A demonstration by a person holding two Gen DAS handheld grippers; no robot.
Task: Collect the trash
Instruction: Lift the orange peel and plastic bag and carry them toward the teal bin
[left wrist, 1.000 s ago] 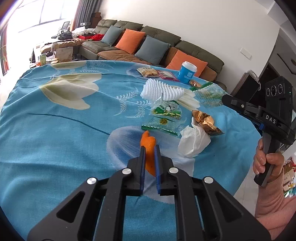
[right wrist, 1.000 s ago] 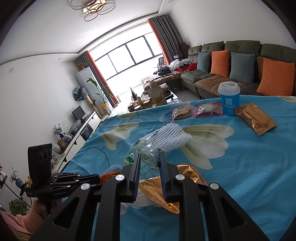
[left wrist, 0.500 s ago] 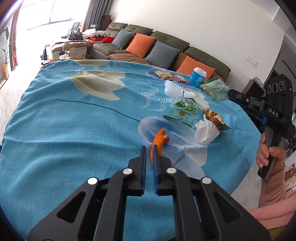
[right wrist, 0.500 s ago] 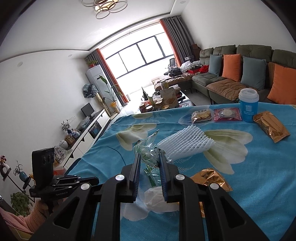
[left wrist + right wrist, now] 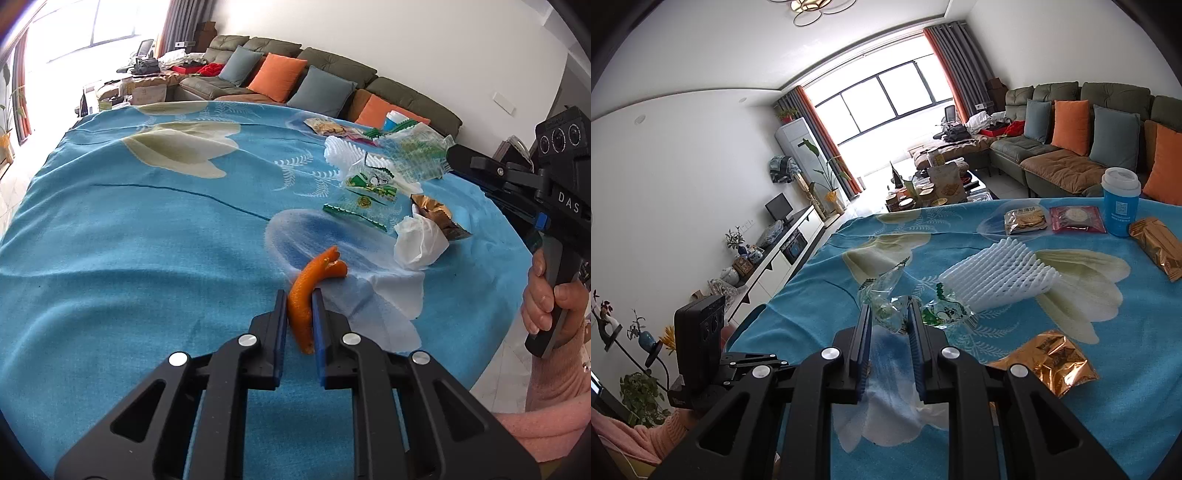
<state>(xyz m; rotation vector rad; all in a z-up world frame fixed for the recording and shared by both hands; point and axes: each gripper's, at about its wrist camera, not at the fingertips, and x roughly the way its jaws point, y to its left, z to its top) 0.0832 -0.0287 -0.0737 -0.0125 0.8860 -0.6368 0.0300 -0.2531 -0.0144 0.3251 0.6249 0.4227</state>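
My left gripper (image 5: 300,295) has a curled orange peel (image 5: 317,267) between its pads, held above the blue flowered tablecloth (image 5: 147,240); its jaws are closing on it. My right gripper (image 5: 886,310) is shut on a crumpled clear wrapper with green print (image 5: 882,288), lifted off the table. In the left wrist view that wrapper (image 5: 413,151) hangs from the right gripper's tip at the far right. On the cloth lie a white tissue (image 5: 419,240), a gold wrapper (image 5: 1049,360), another green-printed wrapper (image 5: 365,195) and a white foam net (image 5: 997,277).
A blue cup with a white lid (image 5: 1119,206), two snack packs (image 5: 1025,219) and a gold packet (image 5: 1156,247) stand at the table's far side. Behind it is a sofa with cushions (image 5: 277,77). A hand in a pink sleeve (image 5: 554,302) holds the right gripper past the table edge.
The left gripper has drawn back from the trash pile with the peel in its jaws. The right gripper has carried the clear wrapper up and away from the pile.
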